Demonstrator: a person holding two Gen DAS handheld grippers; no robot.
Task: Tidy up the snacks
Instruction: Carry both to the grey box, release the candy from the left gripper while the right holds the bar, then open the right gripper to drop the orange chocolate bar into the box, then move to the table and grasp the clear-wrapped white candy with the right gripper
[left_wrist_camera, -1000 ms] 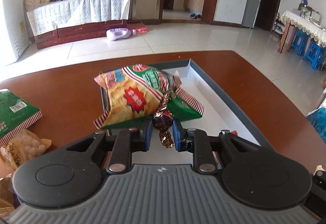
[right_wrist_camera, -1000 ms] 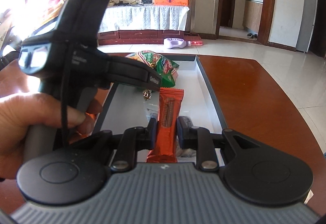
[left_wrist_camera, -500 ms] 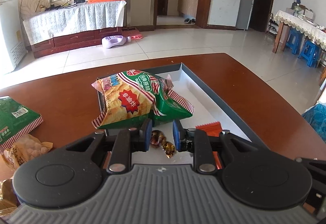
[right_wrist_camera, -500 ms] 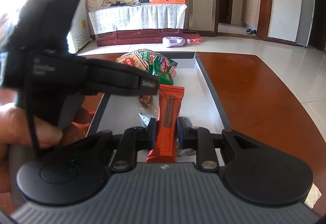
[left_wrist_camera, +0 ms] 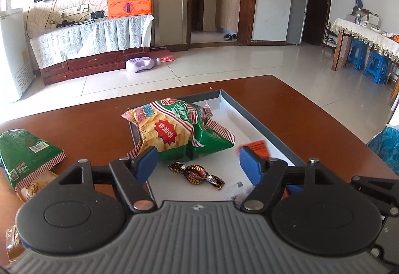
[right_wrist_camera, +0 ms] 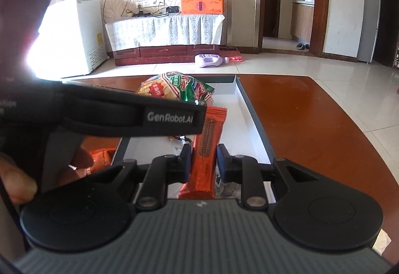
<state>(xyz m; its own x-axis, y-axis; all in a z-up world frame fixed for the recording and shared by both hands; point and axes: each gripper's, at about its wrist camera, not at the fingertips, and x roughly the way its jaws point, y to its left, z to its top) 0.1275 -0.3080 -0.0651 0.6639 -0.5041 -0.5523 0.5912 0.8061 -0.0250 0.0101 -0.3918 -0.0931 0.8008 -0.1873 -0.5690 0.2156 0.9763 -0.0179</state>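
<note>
Now our left gripper (left_wrist_camera: 198,161) is opening over the wrapped candy (left_wrist_camera: 197,174), untouched; at three o'clock, our right gripper (right_wrist_camera: 204,161) pinches an orange bar (right_wrist_camera: 205,149).

The left gripper (left_wrist_camera: 198,161), clamped on the foil candy (left_wrist_camera: 197,174) a second ago, is opening; the candy now lies in the tray (left_wrist_camera: 261,124) near its left edge.

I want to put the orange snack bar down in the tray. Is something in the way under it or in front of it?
Partly. The right tool holds the orange snack bar over the tray. A wrapped candy lies on the tray floor just ahead, the chip bag farther back, and the left tool crosses on the left. The tray's right side looks free.
</note>
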